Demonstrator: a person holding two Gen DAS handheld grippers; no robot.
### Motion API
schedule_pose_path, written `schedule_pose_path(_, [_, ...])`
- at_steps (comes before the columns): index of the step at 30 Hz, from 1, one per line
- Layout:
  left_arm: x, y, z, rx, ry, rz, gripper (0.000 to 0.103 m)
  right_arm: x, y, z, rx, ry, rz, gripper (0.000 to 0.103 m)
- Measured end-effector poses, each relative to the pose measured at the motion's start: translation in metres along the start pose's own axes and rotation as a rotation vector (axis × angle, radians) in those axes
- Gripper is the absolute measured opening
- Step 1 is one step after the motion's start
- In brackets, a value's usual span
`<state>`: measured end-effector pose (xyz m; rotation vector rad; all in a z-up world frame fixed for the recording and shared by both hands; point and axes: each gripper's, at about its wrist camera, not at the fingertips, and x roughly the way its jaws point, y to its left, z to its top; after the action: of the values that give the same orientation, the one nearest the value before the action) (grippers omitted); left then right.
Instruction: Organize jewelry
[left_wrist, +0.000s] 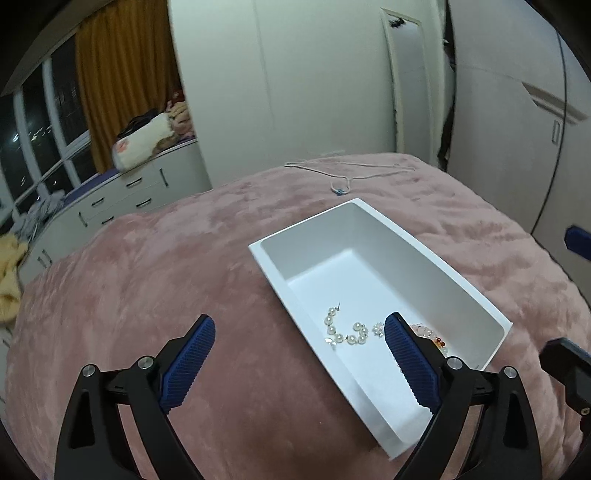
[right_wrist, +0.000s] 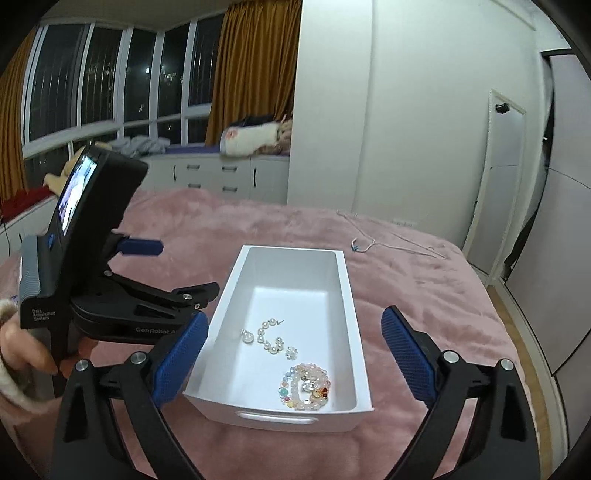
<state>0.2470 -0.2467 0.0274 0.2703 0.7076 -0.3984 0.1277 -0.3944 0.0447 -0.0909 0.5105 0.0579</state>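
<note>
A white rectangular box (right_wrist: 291, 408) (left_wrist: 310, 230) sits on the pink bed cover. Inside lie a string of white pearls (right_wrist: 268, 338) (left_wrist: 345, 330), a small clear crystal piece (right_wrist: 291, 352) and a coil of pastel beaded bracelets (right_wrist: 306, 386), partly hidden behind a finger in the left wrist view. My left gripper (left_wrist: 299, 354) is open and empty, hovering over the box's near left edge. My right gripper (right_wrist: 295, 354) is open and empty, held above the box's front end. The left gripper's body (right_wrist: 85, 266) shows at the left of the right wrist view.
A pink clothes hanger (left_wrist: 351, 173) (right_wrist: 388, 236) lies on the far side of the bed cover (left_wrist: 147, 277). White drawers (right_wrist: 221, 177) with clothes on top stand under the window. White wardrobe doors (left_wrist: 295, 74) stand behind the bed.
</note>
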Motion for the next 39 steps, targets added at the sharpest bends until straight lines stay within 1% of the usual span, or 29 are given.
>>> schedule_pose_path(3, [-0.005, 0.005, -0.015, -0.042, -0.008, 0.014, 0.095, -0.003, 0.005, -0.016, 0.026, -0.010, 0.003, 0.095])
schedule_pose_path(5, [-0.009, 0.007, -0.028, -0.060, -0.018, 0.044, 0.095, -0.004, 0.007, -0.025, 0.047, -0.013, 0.007, 0.096])
schedule_pose_path(7, [-0.010, 0.008, -0.040, -0.064, -0.022, 0.068, 0.095, -0.005, 0.009, -0.036, 0.076, -0.011, 0.014, 0.096])
schedule_pose_path(11, [-0.010, 0.009, -0.065, -0.060, -0.027, 0.132, 0.095, -0.007, 0.015, -0.054, 0.099, -0.014, -0.020, 0.096])
schedule_pose_path(13, [-0.010, 0.014, -0.075, -0.079, -0.026, 0.144, 0.095, -0.009, 0.017, -0.061, 0.114, -0.023, -0.039, 0.097])
schedule_pose_path(16, [-0.013, 0.023, -0.093, -0.134, -0.027, 0.156, 0.095, -0.008, 0.017, -0.069, 0.134, -0.024, -0.045, 0.097])
schedule_pose_path(20, [-0.013, 0.033, -0.108, -0.174, -0.012, 0.173, 0.095, -0.006, 0.018, -0.074, 0.145, -0.024, -0.049, 0.097])
schedule_pose_path(26, [-0.011, 0.042, -0.119, -0.186, 0.008, 0.190, 0.095, -0.002, 0.023, -0.077, 0.135, -0.016, -0.045, 0.097])
schedule_pose_path(32, [-0.011, 0.044, -0.118, -0.189, 0.005, 0.190, 0.095, -0.005, 0.026, -0.078, 0.117, -0.034, -0.059, 0.097])
schedule_pose_path(39, [-0.011, 0.043, -0.116, -0.195, 0.010, 0.182, 0.095, -0.003, 0.024, -0.080, 0.123, -0.024, -0.060, 0.098])
